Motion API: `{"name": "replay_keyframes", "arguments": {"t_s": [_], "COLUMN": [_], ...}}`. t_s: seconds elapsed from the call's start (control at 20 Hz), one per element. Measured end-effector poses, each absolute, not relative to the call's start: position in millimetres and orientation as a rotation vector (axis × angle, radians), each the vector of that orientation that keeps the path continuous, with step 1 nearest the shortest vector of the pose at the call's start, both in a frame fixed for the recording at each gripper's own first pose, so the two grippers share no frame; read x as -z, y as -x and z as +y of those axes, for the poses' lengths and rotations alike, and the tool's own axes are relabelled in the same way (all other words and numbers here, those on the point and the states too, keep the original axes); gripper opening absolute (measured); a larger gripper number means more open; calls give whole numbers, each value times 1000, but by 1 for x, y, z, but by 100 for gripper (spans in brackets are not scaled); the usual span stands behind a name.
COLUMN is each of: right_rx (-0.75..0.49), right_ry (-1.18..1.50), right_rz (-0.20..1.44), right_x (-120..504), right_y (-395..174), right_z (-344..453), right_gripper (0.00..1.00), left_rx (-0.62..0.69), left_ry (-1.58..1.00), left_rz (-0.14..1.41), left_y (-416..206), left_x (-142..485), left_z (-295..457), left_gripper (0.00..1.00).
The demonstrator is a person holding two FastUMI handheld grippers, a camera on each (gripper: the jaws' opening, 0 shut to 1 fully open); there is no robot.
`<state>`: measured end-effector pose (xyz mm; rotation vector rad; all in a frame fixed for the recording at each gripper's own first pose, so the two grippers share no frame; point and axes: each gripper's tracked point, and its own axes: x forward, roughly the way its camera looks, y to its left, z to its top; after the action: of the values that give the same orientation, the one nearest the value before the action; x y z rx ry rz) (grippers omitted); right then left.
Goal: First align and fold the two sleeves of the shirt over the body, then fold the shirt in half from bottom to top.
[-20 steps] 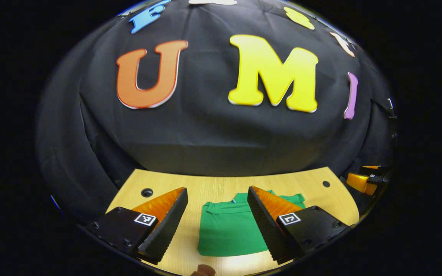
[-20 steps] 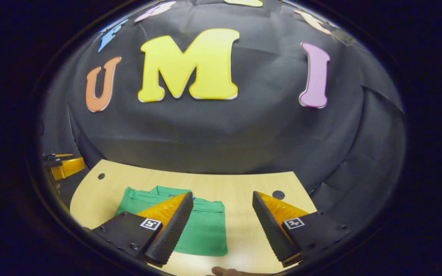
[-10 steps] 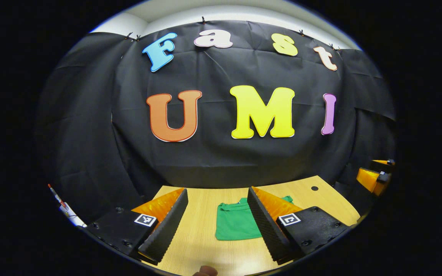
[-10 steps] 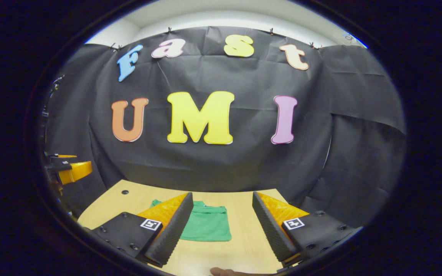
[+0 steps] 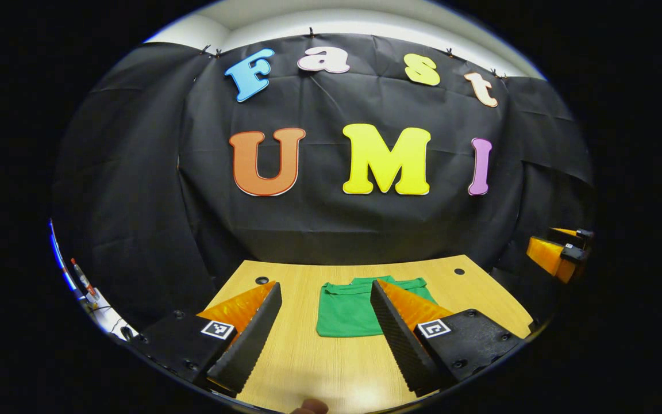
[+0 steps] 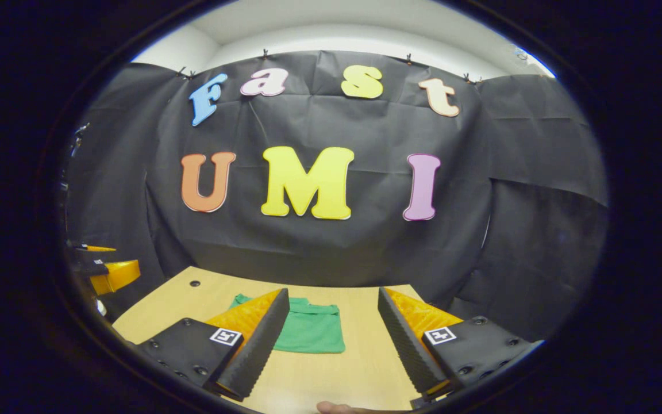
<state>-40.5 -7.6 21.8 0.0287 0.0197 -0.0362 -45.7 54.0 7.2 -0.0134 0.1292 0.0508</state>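
Observation:
The green shirt [image 5: 345,309] lies folded into a compact rectangle on the wooden table [image 5: 308,356], collar toward the far wall. In the left gripper view my left gripper [image 5: 325,290] hovers open above the table's near part, well back from the shirt, nothing between its fingers. The right gripper view has the same shirt [image 6: 311,330] ahead and left of centre, partly behind my left finger. My right gripper [image 6: 334,296] is open too, empty and clear of the cloth. The other gripper [image 5: 558,253] shows at the far right edge of the left gripper view, and the other gripper [image 6: 107,270] at the left edge of the right gripper view.
The table [image 6: 360,368] has round holes near its far corners [image 5: 262,280] [image 5: 458,271]. Black cloth walls close the booth behind and at the sides. A fingertip [image 5: 311,407] peeks in at the bottom edge. Cables hang at the far left [image 5: 87,287].
Both grippers have pulled back and risen away from the shirt, which now looks smaller and farther off. The shirt itself has stayed folded in place. Both grippers stayed open.

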Motion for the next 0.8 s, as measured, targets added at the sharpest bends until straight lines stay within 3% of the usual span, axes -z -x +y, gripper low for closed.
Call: {"name": "replay_keyframes", "arguments": {"t_s": [0.3, 0.8], "right_rx": [17, -32], "right_ry": [-11, 47], "right_rz": [93, 51], "right_x": [5, -11], "right_y": [36, 40], "right_z": [8, 33], "right_gripper": [99, 99], "left_rx": [-49, -12], "left_ry": [0, 11], "left_rz": [118, 110], "left_y": [52, 67], "left_x": [-4, -2], "left_z": [51, 45], "left_gripper": [100, 100]}}
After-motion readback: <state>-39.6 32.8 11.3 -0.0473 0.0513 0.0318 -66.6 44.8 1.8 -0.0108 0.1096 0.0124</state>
